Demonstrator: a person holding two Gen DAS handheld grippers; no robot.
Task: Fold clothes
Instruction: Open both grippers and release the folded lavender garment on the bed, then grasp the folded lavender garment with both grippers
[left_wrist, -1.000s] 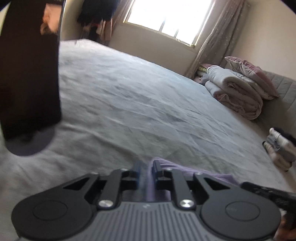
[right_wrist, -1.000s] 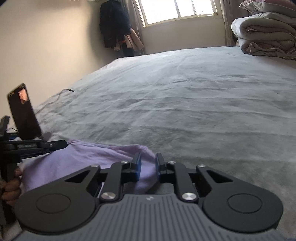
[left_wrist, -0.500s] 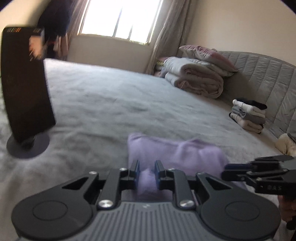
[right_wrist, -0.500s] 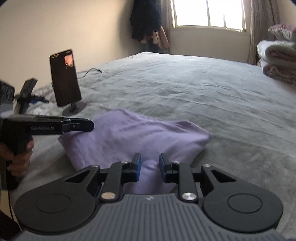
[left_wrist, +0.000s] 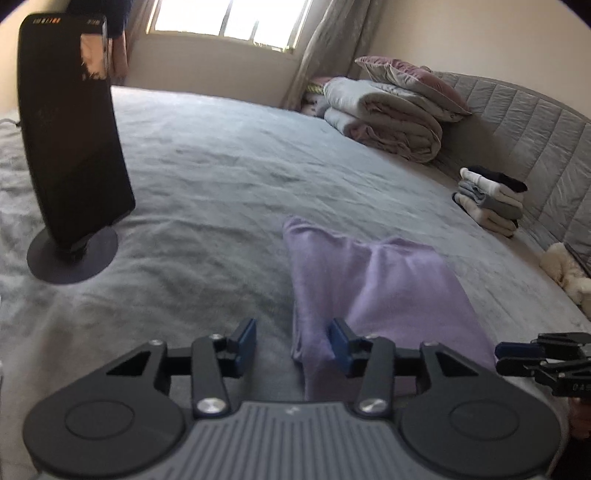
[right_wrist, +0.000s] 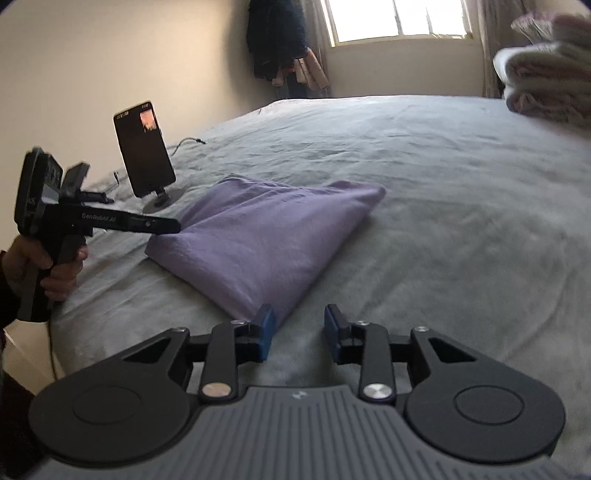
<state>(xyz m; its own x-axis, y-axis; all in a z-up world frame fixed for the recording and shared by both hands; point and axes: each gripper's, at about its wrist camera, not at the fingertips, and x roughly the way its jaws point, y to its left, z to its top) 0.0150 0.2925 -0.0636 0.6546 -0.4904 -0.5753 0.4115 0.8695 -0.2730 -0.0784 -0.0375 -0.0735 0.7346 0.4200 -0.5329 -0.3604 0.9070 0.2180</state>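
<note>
- The wide grey bedspread (right_wrist: 424, 192) covers the bed.
- A folded lilac cotton garment (right_wrist: 266, 229) lies flat on it near the front edge, beside a black phone on a round stand (left_wrist: 70, 147).
- The left gripper (left_wrist: 293, 343) is opening; a fold of the garment rests against its right pad, clear of the other.
- The right gripper (right_wrist: 299, 334) is opening too, nothing between its pads, the garment's corner just beside its left finger.
</note>
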